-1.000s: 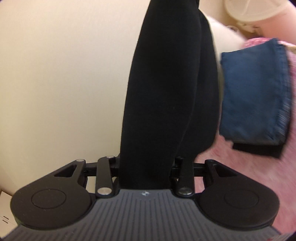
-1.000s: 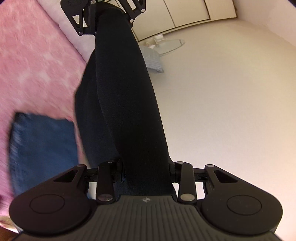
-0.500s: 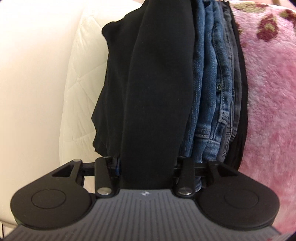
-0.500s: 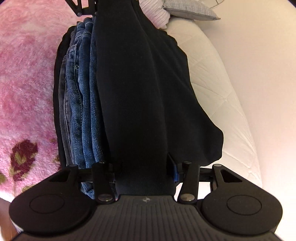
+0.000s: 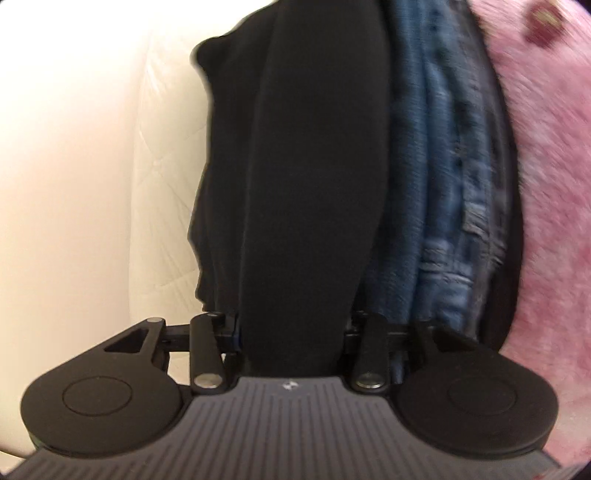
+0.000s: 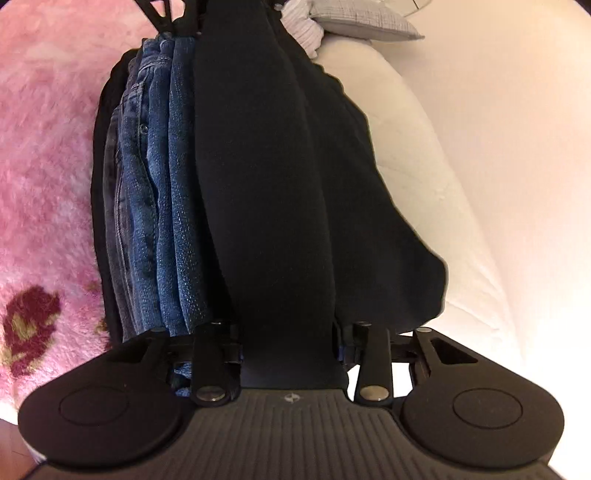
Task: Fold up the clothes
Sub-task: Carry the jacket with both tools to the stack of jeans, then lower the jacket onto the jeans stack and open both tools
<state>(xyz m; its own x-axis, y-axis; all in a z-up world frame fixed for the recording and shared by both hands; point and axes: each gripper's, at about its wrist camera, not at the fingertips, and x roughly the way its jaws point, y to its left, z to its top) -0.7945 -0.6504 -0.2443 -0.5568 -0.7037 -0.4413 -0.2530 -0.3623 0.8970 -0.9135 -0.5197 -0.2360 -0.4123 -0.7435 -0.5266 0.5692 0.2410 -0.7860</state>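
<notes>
A folded black garment (image 5: 310, 184) is stretched between my two grippers. My left gripper (image 5: 291, 343) is shut on one end of it and my right gripper (image 6: 290, 350) is shut on the other end (image 6: 266, 184). The garment lies against a stack of folded blue jeans (image 5: 436, 177) with a dark piece at its far side. In the right wrist view the same jeans stack (image 6: 155, 192) sits left of the black cloth, and the left gripper's frame (image 6: 162, 14) shows at the top. The fingertips are hidden by the fabric.
A pink fluffy blanket (image 5: 546, 184) with dark red flowers (image 6: 29, 314) lies under the stack. A white quilted mattress (image 5: 162, 166) edge runs beside it. A grey pillow (image 6: 365, 18) and striped cloth (image 6: 303, 26) lie at the far end.
A second ago the black garment hung in the air away from the folded jeans. Both grippers have since carried it down against the jeans stack, and they are now slightly closer to it.
</notes>
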